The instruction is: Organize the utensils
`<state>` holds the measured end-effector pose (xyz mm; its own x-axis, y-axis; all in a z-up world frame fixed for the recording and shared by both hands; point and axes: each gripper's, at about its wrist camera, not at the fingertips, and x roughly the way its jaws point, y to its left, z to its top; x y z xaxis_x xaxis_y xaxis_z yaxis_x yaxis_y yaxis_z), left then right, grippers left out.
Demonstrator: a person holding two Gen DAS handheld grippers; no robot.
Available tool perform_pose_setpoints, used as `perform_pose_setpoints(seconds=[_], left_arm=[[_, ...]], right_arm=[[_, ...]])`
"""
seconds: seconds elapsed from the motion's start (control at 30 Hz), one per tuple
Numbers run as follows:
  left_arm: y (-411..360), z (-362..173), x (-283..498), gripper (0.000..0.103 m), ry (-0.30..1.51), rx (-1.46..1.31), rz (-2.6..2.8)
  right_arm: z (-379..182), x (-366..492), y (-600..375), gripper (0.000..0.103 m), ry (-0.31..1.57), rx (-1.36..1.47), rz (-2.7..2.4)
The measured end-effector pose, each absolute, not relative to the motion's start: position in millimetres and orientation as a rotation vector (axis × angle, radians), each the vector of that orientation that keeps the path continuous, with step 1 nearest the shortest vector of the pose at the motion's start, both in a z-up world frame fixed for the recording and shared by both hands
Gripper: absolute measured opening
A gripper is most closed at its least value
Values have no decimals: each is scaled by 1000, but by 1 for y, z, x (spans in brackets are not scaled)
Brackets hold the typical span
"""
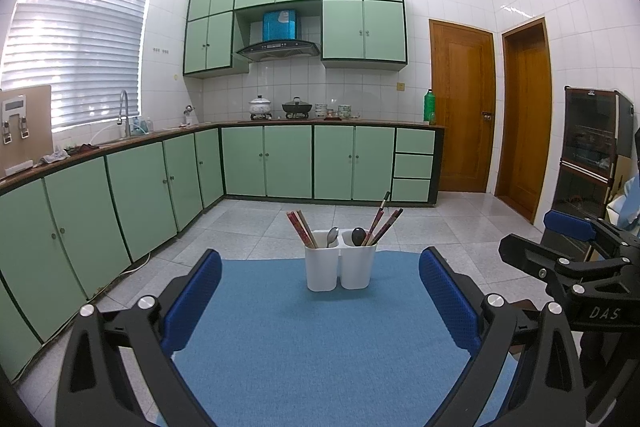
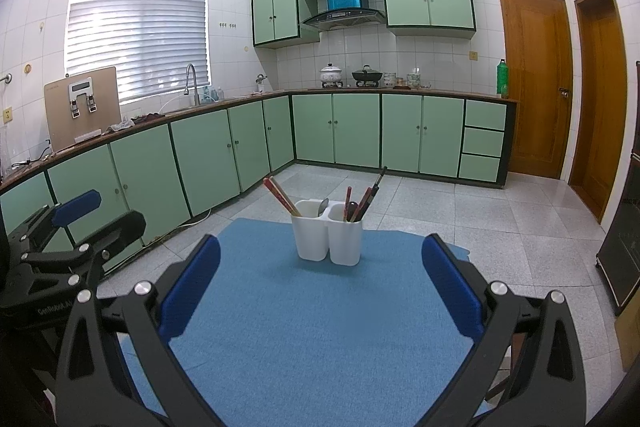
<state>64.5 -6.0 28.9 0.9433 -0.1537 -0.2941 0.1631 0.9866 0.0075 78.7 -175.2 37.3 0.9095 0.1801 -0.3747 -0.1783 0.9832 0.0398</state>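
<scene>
At the far middle of the blue-matted surface [image 1: 320, 327] stands a white plastic two-compartment utensil holder [image 1: 340, 269] with red chopsticks [image 1: 301, 229] and a metal spoon [image 1: 332, 235] left, a dark spoon [image 1: 357, 236] and more chopsticks [image 1: 384, 221] right, while the left claw [image 1: 320, 301] and right claw [image 2: 320, 291] hover near, both wide and empty.

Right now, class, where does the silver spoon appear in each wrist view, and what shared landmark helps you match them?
Left wrist view: silver spoon stands in the holder's left compartment, just above centre.
Right wrist view: silver spoon in the same compartment, slightly above centre.
Shared landmark: white utensil holder on the blue mat.
</scene>
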Motion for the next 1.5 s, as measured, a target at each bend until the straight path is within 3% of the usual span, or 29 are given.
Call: perform_pose_setpoints(seconds=[1.5], left_arm=[[-4,29,66,97,304,31,-161]], right_arm=[[36,77,-170,98,392,5,184]])
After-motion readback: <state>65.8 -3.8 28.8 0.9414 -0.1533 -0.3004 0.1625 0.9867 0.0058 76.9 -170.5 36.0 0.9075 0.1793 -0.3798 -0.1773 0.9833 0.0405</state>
